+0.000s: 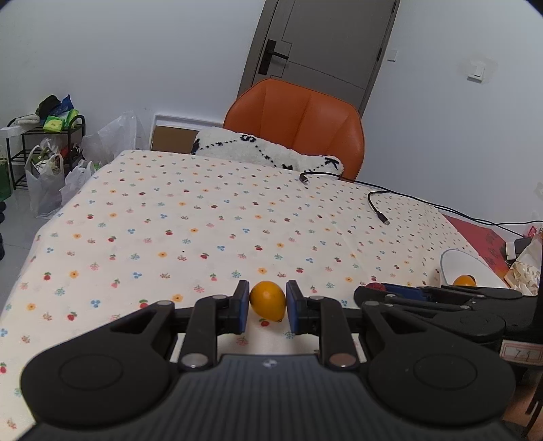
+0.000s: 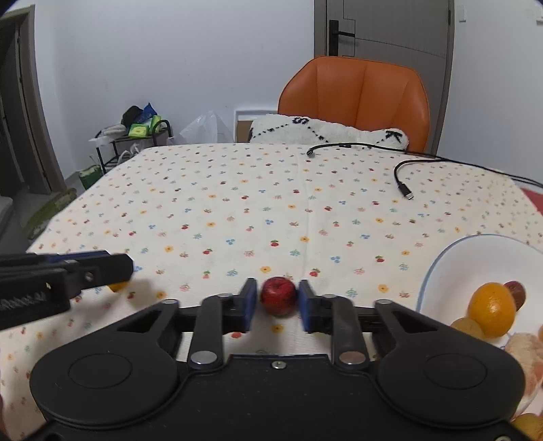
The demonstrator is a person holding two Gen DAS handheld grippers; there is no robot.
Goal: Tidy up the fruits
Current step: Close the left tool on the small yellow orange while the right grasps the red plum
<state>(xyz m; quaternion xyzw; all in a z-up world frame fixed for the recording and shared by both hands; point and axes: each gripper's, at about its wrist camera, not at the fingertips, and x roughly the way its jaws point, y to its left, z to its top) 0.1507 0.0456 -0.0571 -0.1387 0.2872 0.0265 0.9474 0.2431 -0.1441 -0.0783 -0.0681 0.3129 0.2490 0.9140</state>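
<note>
While both grippers worked low over the flowered tablecloth [image 2: 237,203], each had a fruit between its blue pads. The left gripper [image 1: 268,305] had its fingers drawn in on a small orange-yellow fruit [image 1: 267,300], the pads pressed against its two sides; whether the fruit was lifted or resting on the cloth could not be told. The right gripper [image 2: 278,303] bracketed a red apple [image 2: 278,295], the pads at or very near its flanks, though firm contact was not certain from the right wrist view. The apple seemed to sit on the cloth.

Just to the right of the right gripper stood the white bowl [image 2: 437,268], which already held an orange [image 2: 492,310], a darker reddish fruit [image 2: 517,293] behind it, a pale yellow one [image 2: 470,327] in front, and peeled citrus segments [image 2: 524,349] at the near edge. So the sorting looked well under way: several fruits were in the bowl, and these two appeared to be what was left on the table, each needing a carry to the bowl.

Farther off, the cloth was bare apart from two black cables [image 2: 404,183] with loose plugs. Beyond the table edge stood an orange chair [image 2: 353,91] with a white fuzzy cushion [image 2: 325,130], then a grey door [image 2: 383,27].
</note>
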